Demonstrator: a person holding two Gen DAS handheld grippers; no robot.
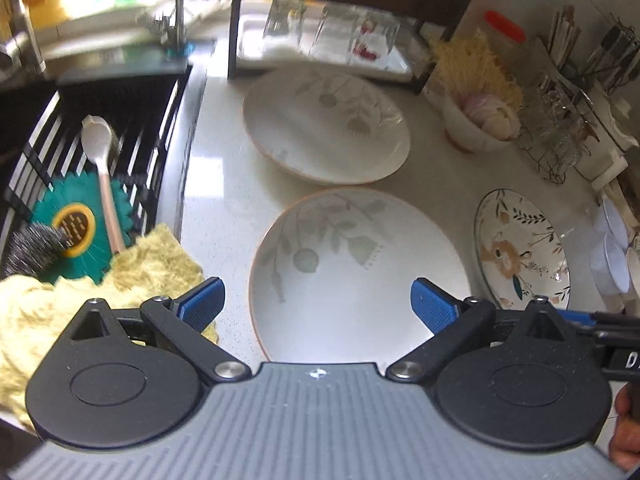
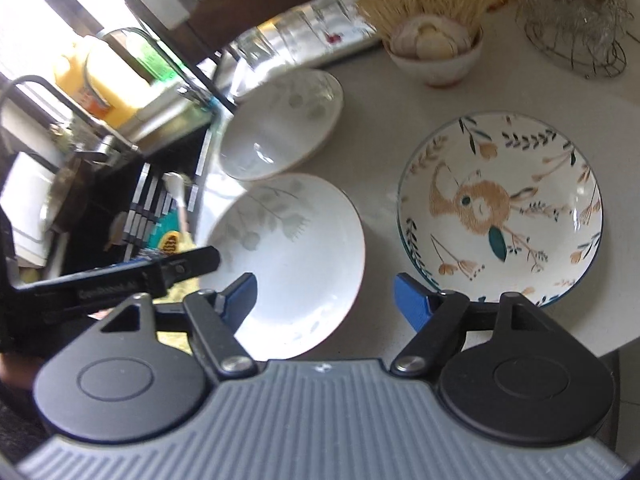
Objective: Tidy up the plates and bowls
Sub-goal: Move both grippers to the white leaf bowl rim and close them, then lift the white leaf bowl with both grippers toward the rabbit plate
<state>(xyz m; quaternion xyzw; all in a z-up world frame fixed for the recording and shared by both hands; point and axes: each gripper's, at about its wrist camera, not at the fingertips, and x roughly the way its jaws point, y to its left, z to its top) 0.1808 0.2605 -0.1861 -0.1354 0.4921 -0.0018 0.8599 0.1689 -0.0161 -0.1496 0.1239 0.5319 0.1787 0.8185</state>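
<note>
Left gripper gapes wide, empty — the near leaf plate lies straight ahead between its fingers, by the counter's sink-side edge. Right gripper, also wide and empty, sits nearer the rabbit plate.

Bright window backlight, glare on plates, blurred fisheye edges.

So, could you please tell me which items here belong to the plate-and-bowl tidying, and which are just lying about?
Job:
near leaf-print plate
far leaf-print plate
rabbit-print plate

Lying about:
bowl of garlic
upturned glasses
yellow cloth
white spoon
steel scourer
</note>
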